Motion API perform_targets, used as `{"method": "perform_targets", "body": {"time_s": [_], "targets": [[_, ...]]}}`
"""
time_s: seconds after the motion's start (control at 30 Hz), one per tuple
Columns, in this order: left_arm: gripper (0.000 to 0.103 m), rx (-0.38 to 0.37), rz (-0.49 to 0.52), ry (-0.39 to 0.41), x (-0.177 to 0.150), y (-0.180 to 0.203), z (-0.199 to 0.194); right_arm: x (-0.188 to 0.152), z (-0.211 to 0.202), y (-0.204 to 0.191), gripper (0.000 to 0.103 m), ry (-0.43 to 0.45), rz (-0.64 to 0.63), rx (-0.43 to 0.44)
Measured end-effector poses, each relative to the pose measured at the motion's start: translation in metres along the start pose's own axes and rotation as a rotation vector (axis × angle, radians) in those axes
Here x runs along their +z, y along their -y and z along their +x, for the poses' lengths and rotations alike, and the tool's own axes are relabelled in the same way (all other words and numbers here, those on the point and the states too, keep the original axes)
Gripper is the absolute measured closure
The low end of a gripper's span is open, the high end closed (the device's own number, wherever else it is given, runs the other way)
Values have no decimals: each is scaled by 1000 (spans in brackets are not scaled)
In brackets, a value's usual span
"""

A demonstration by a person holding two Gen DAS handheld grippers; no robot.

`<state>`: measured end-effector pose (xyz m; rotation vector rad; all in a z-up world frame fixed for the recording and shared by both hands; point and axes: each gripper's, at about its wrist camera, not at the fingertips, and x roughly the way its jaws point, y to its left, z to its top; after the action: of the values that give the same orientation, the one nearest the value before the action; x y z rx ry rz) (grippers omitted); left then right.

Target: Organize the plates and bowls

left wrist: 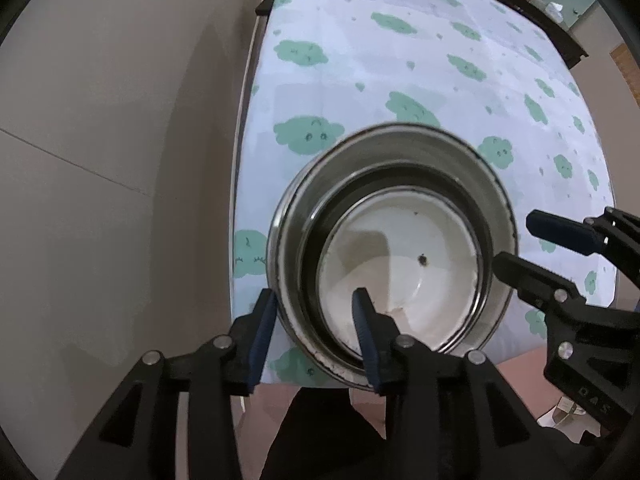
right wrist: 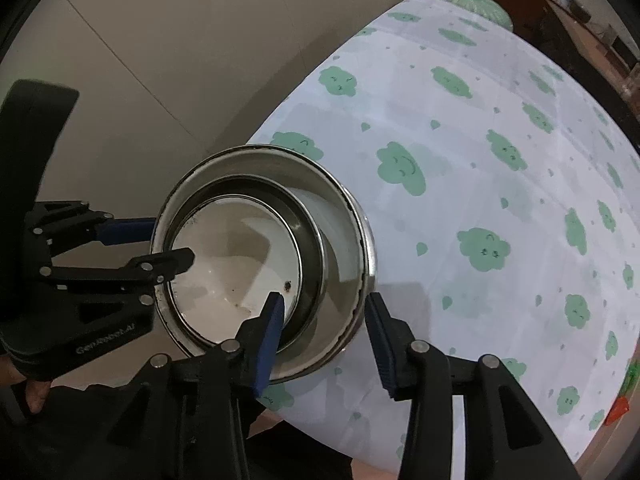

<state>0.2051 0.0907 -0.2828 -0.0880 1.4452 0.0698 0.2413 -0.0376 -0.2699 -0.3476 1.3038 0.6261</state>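
Both grippers' jaws straddle the nested bowls' (left wrist: 394, 240) rim, loose

I read both wrist views as evenly, softly lit indoor pictures with no hard glare. Fisheye distortion is strong: the patterned cloth (left wrist: 400, 60) bulges and its edges curve, and a black vignette rings every corner. The white bowl (left wrist: 404, 264) nested in the steel bowl (left wrist: 400, 148) carries soft grey shadows across its floor; the steel rim shows dull reflections only. Near the far edge of the cloth, detail turns soft and smeared. The gripper fingers (right wrist: 270, 332) close to the lens look sharp enough.
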Motion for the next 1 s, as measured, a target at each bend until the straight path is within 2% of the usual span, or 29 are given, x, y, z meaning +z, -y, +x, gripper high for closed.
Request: {"method": "perform_targets", "body": {"time_s": [0.3, 0.47, 0.63, 0.7, 0.73, 0.77, 0.8, 0.93, 1.0], "targets": [[61, -33, 90, 109, -16, -3, -31, -26, -30, -9, 57, 81, 95, -73], [60, -62, 162, 206, -31, 8, -49, -62, -69, -21, 57, 218, 179, -165], [60, -91, 180, 332, -48, 18, -84, -99, -119, -28, 55, 399, 225, -259], [54, -85, 195, 394, -57, 25, -102, -111, -138, -29, 39, 472, 233, -301], [50, -83, 198, 421, -61, 27, -110, -119, -149, -32, 37, 523, 234, -329], [40, -78, 197, 457, -66, 29, -120, -123, -157, -33, 37, 554, 232, -338], [36, -71, 195, 490, -72, 31, -129, -126, -163, -35, 37, 577, 227, -345], [34, -74, 191, 569, -94, 39, -160, -152, -188, -47, 37, 666, 189, -388], [29, -73, 197, 603, -109, 44, -174, -165, -199, -51, 36, 698, 186, -401]]}}
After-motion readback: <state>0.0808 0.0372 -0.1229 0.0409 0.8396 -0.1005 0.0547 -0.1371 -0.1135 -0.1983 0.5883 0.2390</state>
